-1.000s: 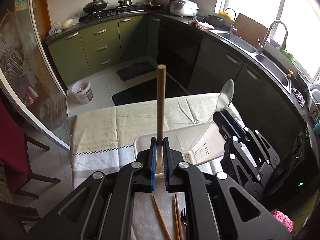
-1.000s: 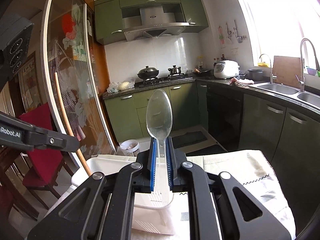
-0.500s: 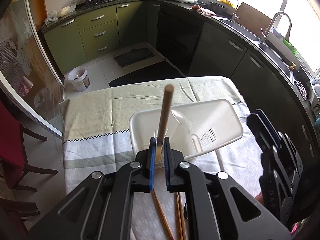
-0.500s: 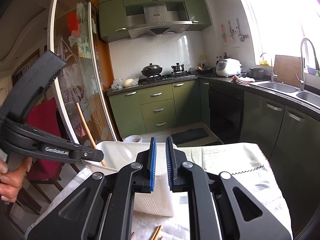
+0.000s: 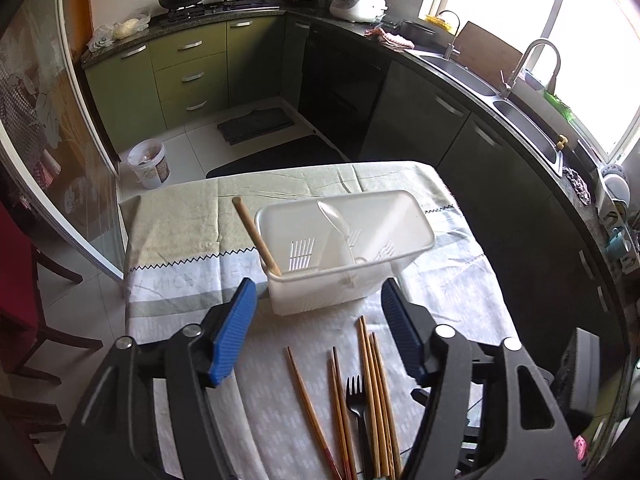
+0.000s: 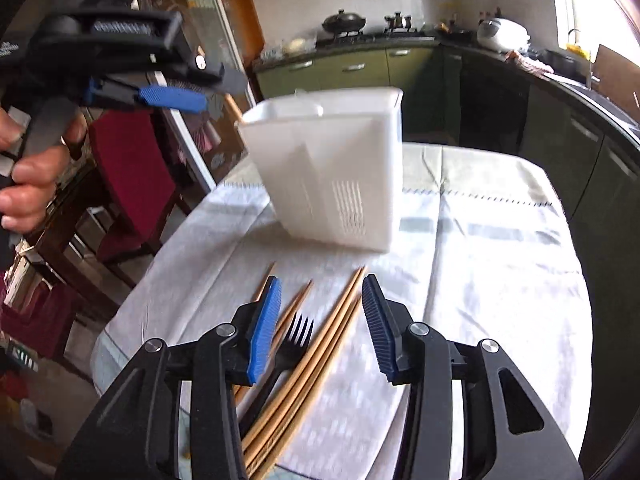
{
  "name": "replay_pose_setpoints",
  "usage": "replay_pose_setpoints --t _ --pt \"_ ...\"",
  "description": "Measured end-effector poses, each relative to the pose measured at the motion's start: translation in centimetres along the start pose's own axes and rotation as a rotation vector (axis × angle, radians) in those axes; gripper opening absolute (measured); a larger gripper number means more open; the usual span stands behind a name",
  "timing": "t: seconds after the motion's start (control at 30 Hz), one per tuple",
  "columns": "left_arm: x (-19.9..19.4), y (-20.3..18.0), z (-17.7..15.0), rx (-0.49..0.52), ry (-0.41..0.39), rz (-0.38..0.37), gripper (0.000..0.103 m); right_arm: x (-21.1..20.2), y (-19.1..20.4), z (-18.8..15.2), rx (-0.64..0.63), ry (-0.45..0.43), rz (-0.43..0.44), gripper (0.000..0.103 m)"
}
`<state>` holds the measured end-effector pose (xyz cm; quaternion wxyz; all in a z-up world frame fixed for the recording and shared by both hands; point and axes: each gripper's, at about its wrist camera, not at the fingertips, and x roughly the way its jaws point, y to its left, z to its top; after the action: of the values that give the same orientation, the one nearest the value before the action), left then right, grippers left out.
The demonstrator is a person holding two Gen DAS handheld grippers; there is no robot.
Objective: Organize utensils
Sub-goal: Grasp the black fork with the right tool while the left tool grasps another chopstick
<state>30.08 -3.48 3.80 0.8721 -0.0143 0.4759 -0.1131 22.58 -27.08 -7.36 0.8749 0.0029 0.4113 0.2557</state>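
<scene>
Left gripper spread wide, empty, frame bottom; right gripper likewise, over fork. Chopsticks run lengthwise toward caddy, frame centre; wooden stick leans upper left.

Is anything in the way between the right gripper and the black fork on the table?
Nothing visible blocks it. The right gripper is open above the black fork, which lies bare on the tablecloth. But wooden chopsticks lie right beside the fork, so the fingers might catch one too.
</scene>
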Motion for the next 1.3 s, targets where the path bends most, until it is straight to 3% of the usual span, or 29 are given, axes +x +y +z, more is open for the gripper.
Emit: replay_pose_setpoints --t 0.17,0.3,0.5,0.6,0.83,1.13,1.3 --pt "-1.6 0.0 -2.1 0.008 0.010 -0.017 0.064 1.5 1.5 -2.7 -0.040 0.121 -0.024 0.021" --pt "-1.9 0.2 -4.2 -0.004 0.051 -0.028 0.064 2.8 2.0 -3.6 -0.021 0.239 0.041 0.021" --pt "1.2 1.9 -8.8 -0.056 0.197 -0.037 0.063 6.1 2.9 -3.8 0.033 0.375 0.114 0.015" --pt "1.7 3.7 -9.9 -0.086 0.195 0.004 0.063 7.8 3.1 -3.7 0.058 0.420 0.108 0.015" --pt "1.1 7.7 -10.5 -0.129 0.163 0.089 0.063 10.4 4.4 -2.9 0.037 0.472 0.040 0.015" --pt "1.9 6.6 -11.3 -0.073 0.173 0.072 0.063 12.1 7.5 -2.5 -0.095 0.511 -0.138 0.016" --pt "4.4 5.5 -12.2 -0.085 0.250 0.042 0.063 12.2 6.9 -2.4 -0.012 0.444 -0.100 0.010"
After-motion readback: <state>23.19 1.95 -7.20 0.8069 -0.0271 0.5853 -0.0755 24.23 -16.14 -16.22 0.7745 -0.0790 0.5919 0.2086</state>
